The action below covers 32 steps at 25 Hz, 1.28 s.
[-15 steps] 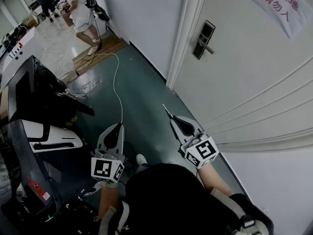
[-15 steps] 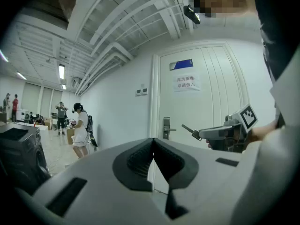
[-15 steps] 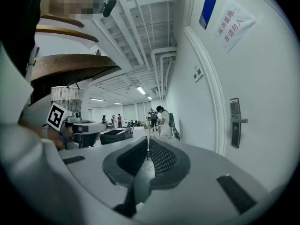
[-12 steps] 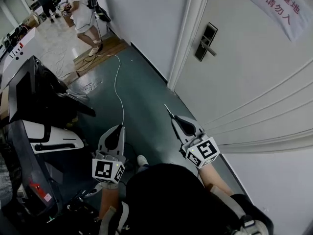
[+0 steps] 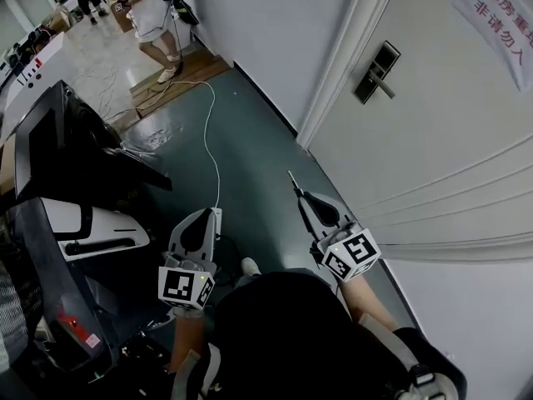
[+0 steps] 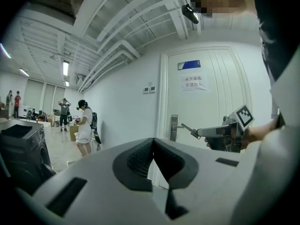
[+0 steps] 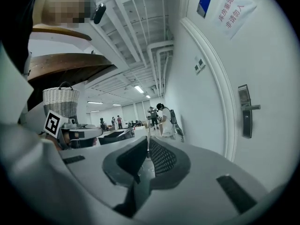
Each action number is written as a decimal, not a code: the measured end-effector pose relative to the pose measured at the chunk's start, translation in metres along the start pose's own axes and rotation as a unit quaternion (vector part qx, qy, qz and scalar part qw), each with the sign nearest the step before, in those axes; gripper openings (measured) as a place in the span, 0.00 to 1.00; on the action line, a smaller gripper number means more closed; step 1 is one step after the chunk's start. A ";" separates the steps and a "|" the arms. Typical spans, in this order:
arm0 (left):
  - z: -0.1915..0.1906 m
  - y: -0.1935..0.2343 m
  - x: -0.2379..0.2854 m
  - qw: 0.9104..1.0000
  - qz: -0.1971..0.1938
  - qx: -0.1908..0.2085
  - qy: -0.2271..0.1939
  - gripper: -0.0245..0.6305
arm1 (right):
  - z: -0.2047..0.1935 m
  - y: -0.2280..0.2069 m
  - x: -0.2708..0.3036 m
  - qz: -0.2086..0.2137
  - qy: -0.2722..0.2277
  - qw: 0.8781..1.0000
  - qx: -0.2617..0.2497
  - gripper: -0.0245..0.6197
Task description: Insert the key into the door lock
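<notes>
The door lock (image 5: 376,73), a dark plate with a lever handle, sits on the white door (image 5: 450,132) at the upper right; it also shows as the lock (image 6: 174,128) and the lock (image 7: 244,110). My right gripper (image 5: 301,195) is shut on a thin key (image 5: 292,180) that points up the floor, well short of the lock and below it. The key blade (image 7: 148,146) sticks out between the shut jaws. My left gripper (image 5: 204,215) hangs to the left, shut with nothing in it. From it I see the right gripper (image 6: 220,132) with the key (image 6: 187,127) aimed at the lock.
A white cable (image 5: 209,132) runs over the dark green floor (image 5: 241,140). Black and white machines (image 5: 75,182) stand at the left. A person in white (image 5: 154,15) stands far back. A paper sign (image 5: 500,15) hangs on the door, beside the white door frame (image 5: 346,65).
The head view has swung, so the lock now sits further right in the picture. The right gripper with the key drifted slightly right. Both grippers stay shut.
</notes>
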<state>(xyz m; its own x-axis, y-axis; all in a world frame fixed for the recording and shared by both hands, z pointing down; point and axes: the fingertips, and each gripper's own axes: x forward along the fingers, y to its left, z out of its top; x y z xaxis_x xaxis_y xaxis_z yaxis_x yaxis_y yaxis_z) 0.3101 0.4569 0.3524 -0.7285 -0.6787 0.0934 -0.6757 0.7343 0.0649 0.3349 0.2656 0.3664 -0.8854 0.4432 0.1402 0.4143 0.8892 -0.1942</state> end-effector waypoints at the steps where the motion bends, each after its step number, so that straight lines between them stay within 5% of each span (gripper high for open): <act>1: -0.001 0.009 -0.002 1.000 0.000 -0.001 0.000 0.05 | 0.000 0.003 0.008 0.000 -0.001 1.000 0.003 0.09; 13: -0.012 0.090 0.046 1.000 -0.006 -0.010 0.003 0.05 | -0.001 -0.016 0.090 -0.021 -0.002 1.000 0.015 0.09; 32: 0.036 0.155 0.308 0.995 -0.084 0.046 0.030 0.05 | 0.068 -0.207 0.230 -0.079 -0.048 0.994 0.061 0.09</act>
<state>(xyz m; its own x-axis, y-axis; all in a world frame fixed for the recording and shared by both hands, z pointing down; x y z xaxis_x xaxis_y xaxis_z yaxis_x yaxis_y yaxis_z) -0.0233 0.3612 0.3558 -0.5987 -0.7871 0.1484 -0.7965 0.6046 -0.0064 0.0311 0.1755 0.3732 -0.9556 0.2818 0.0864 0.2457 0.9235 -0.2947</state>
